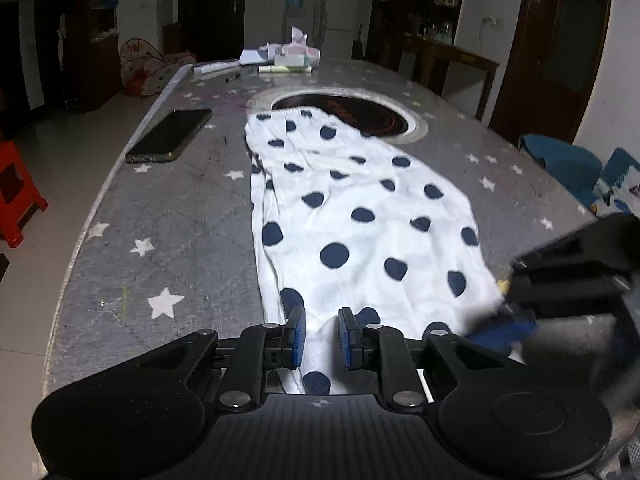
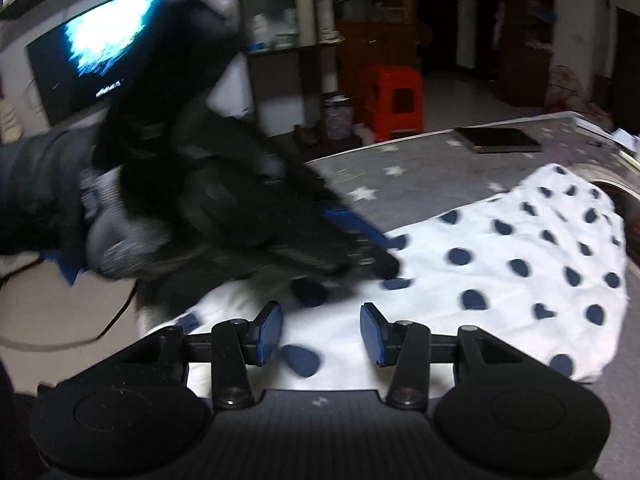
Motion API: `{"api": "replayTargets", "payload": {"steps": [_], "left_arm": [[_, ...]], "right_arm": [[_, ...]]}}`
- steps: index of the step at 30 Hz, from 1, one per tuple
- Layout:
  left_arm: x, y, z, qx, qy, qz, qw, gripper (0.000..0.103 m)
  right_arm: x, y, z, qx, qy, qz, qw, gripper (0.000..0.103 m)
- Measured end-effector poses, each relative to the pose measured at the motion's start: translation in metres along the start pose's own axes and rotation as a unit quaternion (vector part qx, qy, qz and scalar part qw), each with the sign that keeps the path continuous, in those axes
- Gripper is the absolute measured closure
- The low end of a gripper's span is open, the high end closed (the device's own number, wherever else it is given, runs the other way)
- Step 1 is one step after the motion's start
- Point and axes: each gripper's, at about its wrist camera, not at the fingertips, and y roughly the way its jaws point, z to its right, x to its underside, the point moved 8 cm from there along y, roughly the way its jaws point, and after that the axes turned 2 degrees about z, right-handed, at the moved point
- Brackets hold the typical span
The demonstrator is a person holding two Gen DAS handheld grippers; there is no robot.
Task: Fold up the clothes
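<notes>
Grey star-print table (image 1: 168, 216) w/ white navy-dotted garment (image 1: 360, 216) spread flat, far end overlapping round inset burner (image 1: 376, 114). Left gripper (image 1: 321, 330) jaws spread over near hem; right gripper (image 2: 321, 334) jaws spread too, above cloth.

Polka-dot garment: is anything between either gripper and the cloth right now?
Nothing visible. The left gripper is open with the polka-dot garment lying between its fingers; the right gripper is open directly over it. The phone lies clear to one side.

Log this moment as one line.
white navy-dotted cloth: flat on grey star table | left gripper: open over hem | right gripper: open
</notes>
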Motion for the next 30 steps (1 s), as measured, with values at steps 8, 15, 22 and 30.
{"api": "replayTargets", "payload": {"steps": [8, 15, 22, 30], "left_arm": [[0.001, 0.003, -0.003, -0.004, -0.005, -0.002, 1.0000, 0.081], [0.000, -0.023, -0.003, -0.001, -0.026, 0.019, 0.9995, 0.076], [0.014, -0.061, 0.008, 0.005, -0.030, 0.028, 0.9991, 0.069], [0.051, -0.054, 0.014, -0.014, -0.017, -0.014, 0.9997, 0.071]], "right_arm": [[0.012, -0.001, -0.028, -0.025, -0.015, -0.012, 0.999, 0.059], [0.015, -0.035, -0.012, -0.018, 0.020, 0.006, 1.000, 0.059], [0.032, -0.040, -0.015, -0.019, 0.026, -0.011, 0.999, 0.058], [0.045, -0.038, -0.019, -0.019, 0.032, -0.024, 0.999, 0.054]]}}
